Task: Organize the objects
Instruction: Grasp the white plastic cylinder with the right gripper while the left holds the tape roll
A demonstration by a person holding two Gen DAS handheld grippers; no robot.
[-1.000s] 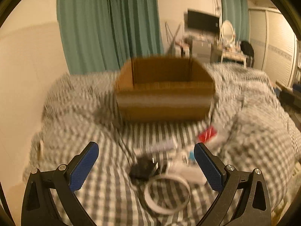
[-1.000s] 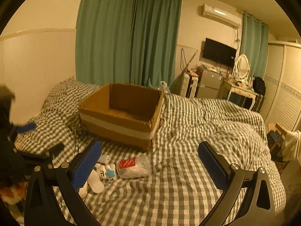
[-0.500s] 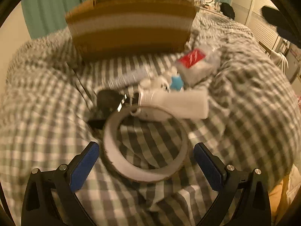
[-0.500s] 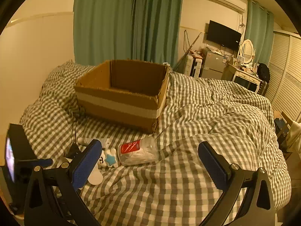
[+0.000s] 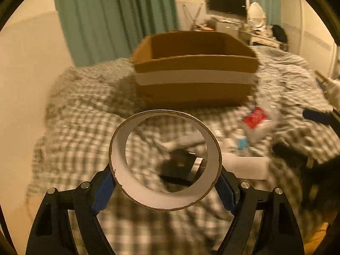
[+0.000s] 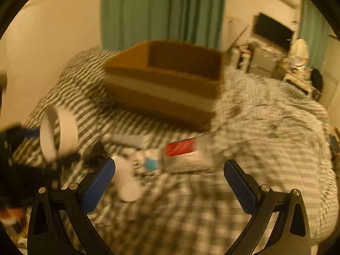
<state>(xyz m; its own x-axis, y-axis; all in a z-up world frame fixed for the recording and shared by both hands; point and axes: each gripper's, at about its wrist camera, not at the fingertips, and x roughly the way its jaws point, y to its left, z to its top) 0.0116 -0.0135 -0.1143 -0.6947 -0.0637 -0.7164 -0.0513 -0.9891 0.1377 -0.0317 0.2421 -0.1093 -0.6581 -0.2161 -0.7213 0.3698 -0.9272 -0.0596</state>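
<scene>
My left gripper point(image 5: 165, 182) is shut on a white tape roll point(image 5: 136, 189) and holds it above the checked bedspread, in front of an open cardboard box point(image 5: 195, 78). The roll also shows at the left of the right wrist view point(image 6: 68, 133). My right gripper point(image 6: 170, 182) is open and empty above a pile of small items: a clear packet with a red label point(image 6: 180, 148), a white bottle point(image 6: 127, 182), a grey tube point(image 6: 129, 139) and a black item point(image 5: 180, 165). The box point(image 6: 165, 89) stands behind the pile.
The bed's checked cover point(image 6: 265, 127) is rumpled and rises to the right. A wall and green curtains point(image 5: 114, 17) stand behind the box. A TV point(image 6: 272, 31) and dresser stand far right.
My left gripper has shut on the tape roll and lifted it off the bed. My right gripper has moved down closer to the pile and stays open.
</scene>
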